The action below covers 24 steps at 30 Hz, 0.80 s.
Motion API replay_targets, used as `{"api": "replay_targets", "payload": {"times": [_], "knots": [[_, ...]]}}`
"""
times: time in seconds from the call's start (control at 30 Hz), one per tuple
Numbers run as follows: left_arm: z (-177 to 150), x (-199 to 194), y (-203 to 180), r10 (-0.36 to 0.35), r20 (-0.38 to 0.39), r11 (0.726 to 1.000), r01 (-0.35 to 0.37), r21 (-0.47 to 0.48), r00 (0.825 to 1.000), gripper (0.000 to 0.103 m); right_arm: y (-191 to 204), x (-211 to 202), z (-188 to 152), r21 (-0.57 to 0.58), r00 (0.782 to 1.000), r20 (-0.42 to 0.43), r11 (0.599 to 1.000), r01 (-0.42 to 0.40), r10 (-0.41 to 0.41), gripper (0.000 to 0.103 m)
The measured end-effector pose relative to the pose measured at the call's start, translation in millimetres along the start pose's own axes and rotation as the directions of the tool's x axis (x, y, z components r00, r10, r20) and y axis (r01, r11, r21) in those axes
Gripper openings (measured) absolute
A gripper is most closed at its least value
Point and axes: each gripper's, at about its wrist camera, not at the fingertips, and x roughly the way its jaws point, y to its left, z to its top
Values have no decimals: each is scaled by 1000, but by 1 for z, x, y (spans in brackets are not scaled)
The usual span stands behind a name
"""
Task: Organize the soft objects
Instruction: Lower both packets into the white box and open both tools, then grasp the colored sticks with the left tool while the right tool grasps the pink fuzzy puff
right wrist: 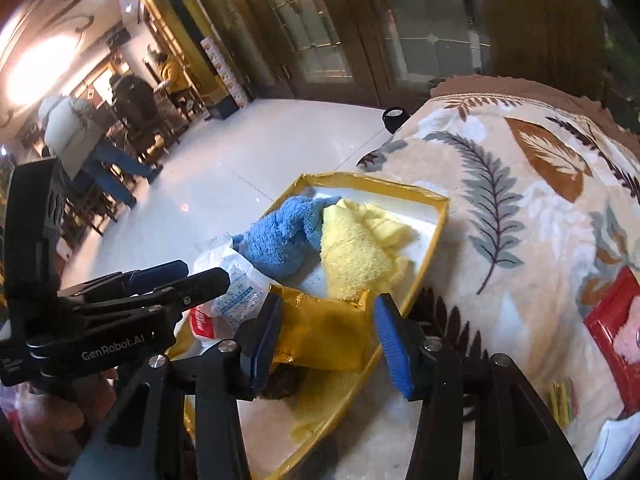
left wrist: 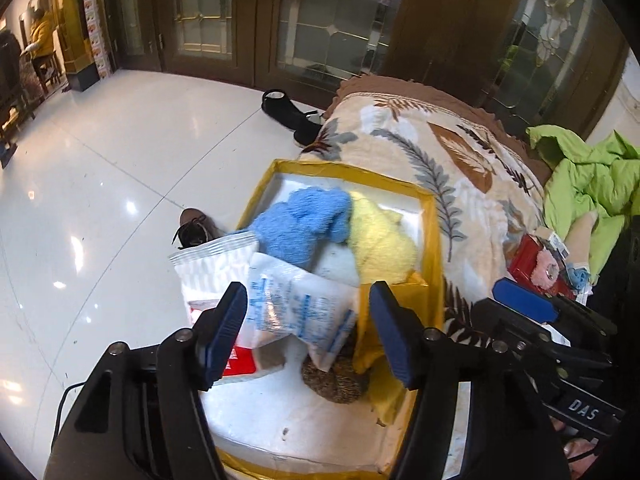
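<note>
A white foam box with yellow-taped rim (left wrist: pixel 434 240) (right wrist: pixel 440 216) lies on a leaf-patterned blanket (left wrist: pixel 452 152) (right wrist: pixel 520 200). In it lie a blue fluffy cloth (left wrist: pixel 304 224) (right wrist: pixel 280 236), a yellow fluffy cloth (left wrist: pixel 380 244) (right wrist: pixel 356 252) and a clear plastic packet with blue print (left wrist: pixel 300 312) (right wrist: pixel 240 292). My left gripper (left wrist: pixel 308 332) is open, its jaws either side of the packet. My right gripper (right wrist: pixel 328 340) is open over a loose yellow tape flap (right wrist: pixel 324 336) at the box's near corner. A dark round woven thing (left wrist: pixel 340 380) lies under the packet.
A red packet with a pink fluffy piece (left wrist: pixel 540 268) (right wrist: pixel 616 328) lies on the blanket to the right. A green garment (left wrist: pixel 592 184) is at the far right. Shoes (left wrist: pixel 292 116) (left wrist: pixel 196 228) stand on the white tiled floor. People (right wrist: pixel 80 136) stand far left.
</note>
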Motion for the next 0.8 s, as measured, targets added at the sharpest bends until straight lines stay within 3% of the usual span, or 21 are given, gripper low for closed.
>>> {"api": "replay_targets", "payload": {"times": [0.4, 0.8], "knots": [[-8, -9, -63, -23, 29, 992, 19, 128, 999, 63, -40, -66, -29, 74, 996, 79, 997, 32, -38, 52], [-19, 13, -128, -100, -61, 972, 111, 207, 993, 63, -115, -133, -74, 209, 969, 131, 962, 178, -208, 53]]}}
